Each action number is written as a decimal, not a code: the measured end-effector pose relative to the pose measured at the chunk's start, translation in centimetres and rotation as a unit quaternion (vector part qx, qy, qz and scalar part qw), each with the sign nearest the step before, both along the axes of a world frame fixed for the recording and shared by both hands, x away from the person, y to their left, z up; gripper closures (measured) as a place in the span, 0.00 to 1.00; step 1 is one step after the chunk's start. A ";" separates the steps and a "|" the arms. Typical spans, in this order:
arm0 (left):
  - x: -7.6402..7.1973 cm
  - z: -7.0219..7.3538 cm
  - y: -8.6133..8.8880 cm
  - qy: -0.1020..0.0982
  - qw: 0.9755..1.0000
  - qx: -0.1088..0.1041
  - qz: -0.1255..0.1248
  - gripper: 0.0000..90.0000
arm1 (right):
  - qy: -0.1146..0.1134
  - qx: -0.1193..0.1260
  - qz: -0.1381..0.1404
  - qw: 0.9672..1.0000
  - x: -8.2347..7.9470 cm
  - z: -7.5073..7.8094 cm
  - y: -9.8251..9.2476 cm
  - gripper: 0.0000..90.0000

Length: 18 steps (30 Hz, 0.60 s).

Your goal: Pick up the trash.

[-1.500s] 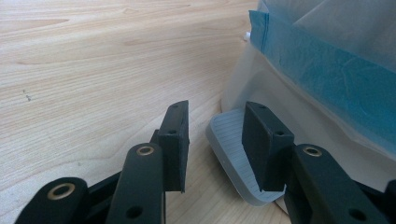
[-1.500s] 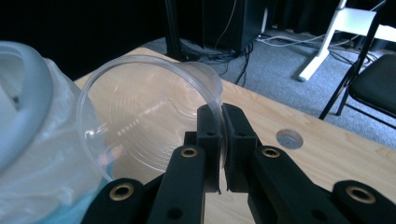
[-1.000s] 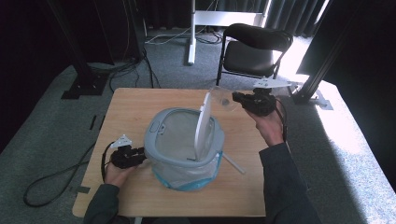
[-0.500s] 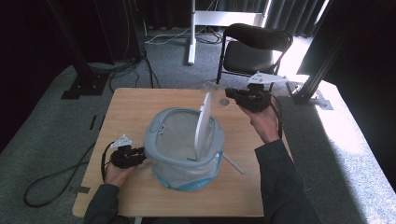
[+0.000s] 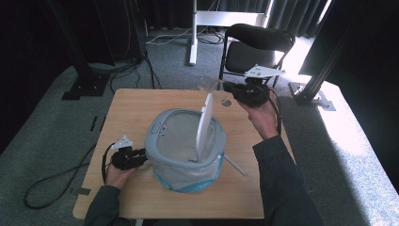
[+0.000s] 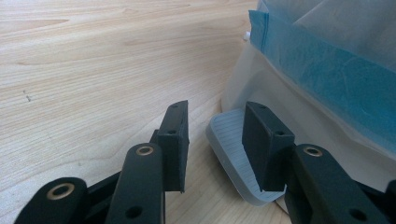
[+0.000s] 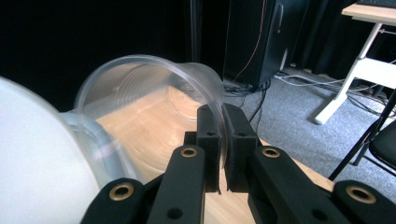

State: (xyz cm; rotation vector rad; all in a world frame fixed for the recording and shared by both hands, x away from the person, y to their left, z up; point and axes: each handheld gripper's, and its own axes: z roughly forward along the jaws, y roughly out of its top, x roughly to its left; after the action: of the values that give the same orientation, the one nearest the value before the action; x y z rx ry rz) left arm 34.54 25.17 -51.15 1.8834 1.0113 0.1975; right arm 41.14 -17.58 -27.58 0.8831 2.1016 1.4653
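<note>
At twelve o'clock from our wooden table (image 5: pixel 141 113) we see a black chair (image 5: pixel 256 44); a white desk frame (image 5: pixel 226 19) stands at eleven.

Grey-rimmed bin (image 5: pixel 162 134), blue-banded liner (image 6: pixel 322 70) (clear cup (image 7: pixel 154 107)).

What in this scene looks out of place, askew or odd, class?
The small grey lidded bin has its white swing lid standing on edge, nearly upright in the opening, not flat. The clear plastic cup lies tipped sideways in the air, its rim pinched by the right gripper beyond the bin.
</note>
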 end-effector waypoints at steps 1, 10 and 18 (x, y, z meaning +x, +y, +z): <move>0.0 0.0 0.0 0.000 1.000 0.000 0.000 0.68 | -0.001 -0.002 0.000 1.000 0.1 0.1 0.1 0.96; 0.0 0.0 0.1 -0.001 1.000 -0.002 0.001 0.68 | -0.006 -0.001 0.008 1.000 0.3 0.7 1.3 0.96; 0.0 0.0 0.1 0.000 1.000 0.000 -0.001 0.68 | -0.011 0.009 0.021 1.000 0.1 1.3 2.1 0.96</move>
State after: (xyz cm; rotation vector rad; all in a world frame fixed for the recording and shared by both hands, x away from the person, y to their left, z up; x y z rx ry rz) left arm 34.52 25.24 -51.11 1.8847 1.0102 0.1957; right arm 41.23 -15.47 -26.30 0.8304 2.1067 1.5110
